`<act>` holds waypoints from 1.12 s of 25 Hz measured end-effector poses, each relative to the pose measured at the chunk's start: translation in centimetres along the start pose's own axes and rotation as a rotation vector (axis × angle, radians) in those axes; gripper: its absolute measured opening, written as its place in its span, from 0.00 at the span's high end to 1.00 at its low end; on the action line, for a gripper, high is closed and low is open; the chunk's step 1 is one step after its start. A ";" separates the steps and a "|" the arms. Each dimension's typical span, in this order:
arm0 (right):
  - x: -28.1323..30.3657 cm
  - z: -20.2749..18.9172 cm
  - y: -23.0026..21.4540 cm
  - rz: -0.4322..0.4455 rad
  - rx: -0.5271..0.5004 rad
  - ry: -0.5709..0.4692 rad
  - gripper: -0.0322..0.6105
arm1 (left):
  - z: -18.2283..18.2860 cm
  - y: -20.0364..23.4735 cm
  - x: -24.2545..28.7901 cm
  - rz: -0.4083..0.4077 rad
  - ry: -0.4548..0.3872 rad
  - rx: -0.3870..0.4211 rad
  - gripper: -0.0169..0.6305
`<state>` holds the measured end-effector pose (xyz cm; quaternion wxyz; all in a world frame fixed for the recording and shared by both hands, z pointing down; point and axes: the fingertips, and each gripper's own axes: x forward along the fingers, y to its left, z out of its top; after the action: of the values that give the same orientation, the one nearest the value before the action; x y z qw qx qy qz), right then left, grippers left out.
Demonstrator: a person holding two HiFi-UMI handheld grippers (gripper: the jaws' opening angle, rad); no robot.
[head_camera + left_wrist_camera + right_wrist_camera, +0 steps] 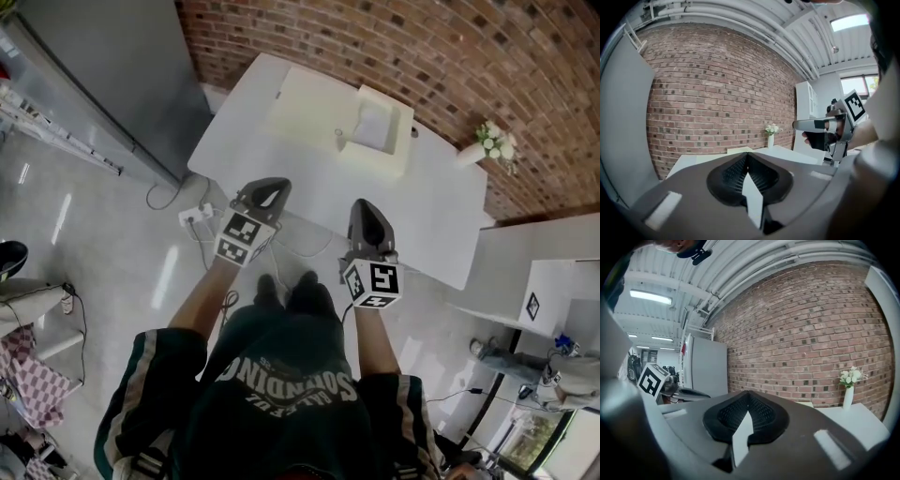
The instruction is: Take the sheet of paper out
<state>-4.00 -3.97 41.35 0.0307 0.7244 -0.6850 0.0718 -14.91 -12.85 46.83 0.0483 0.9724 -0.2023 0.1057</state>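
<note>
A cream box-shaped machine (342, 120) stands on the white table (441, 216). In its recessed tray lies a white sheet-like surface (375, 123); I cannot tell whether it is paper. Both grippers hover at the table's near edge, short of the machine. My left gripper (266, 192) is shut, its tips meeting with nothing between them (746, 154). My right gripper (369, 221) is likewise shut and empty (748, 393). Each shows in the other's view: the right gripper (818, 124) to the right, the left gripper (689, 393) to the left.
A white vase of flowers (489, 143) stands at the table's far right corner, against the brick wall (422, 47). A tall grey cabinet (103, 75) is left of the table. A power strip (196, 216) and cables lie on the floor. White furniture (544, 272) stands right.
</note>
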 end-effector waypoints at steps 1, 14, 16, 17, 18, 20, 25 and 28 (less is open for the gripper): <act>-0.1 -0.1 -0.6 -0.016 0.005 0.003 0.95 | 0.0 -0.2 0.7 -0.015 0.004 -0.002 0.96; 4.0 -1.3 -10.0 -0.092 0.063 0.011 0.95 | 1.4 -1.0 11.8 -0.099 0.038 0.024 0.96; 5.4 -1.0 -11.9 -0.083 0.063 0.012 0.95 | 2.0 -0.8 13.8 -0.095 0.041 0.026 0.96; 6.1 -0.7 -12.8 -0.078 0.063 0.012 0.95 | 2.2 -0.6 14.9 -0.091 0.044 0.027 0.96; 6.9 -0.4 -13.8 -0.072 0.063 0.012 0.95 | 2.5 -0.4 15.9 -0.087 0.046 0.026 0.96; 8.6 0.3 -15.6 -0.058 0.064 0.010 0.95 | 3.3 0.2 18.1 -0.073 0.049 0.020 0.96; 12.3 2.0 -19.8 -0.014 0.058 0.008 0.95 | 5.4 1.4 23.1 -0.032 0.053 0.015 0.96; 13.9 2.6 -22.0 0.014 0.053 0.009 0.95 | 6.3 2.0 25.7 -0.005 0.055 0.016 0.96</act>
<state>18.82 -16.77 42.04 0.0139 0.7199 -0.6877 0.0933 8.47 -25.35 46.55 0.0462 0.9699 -0.1978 0.1342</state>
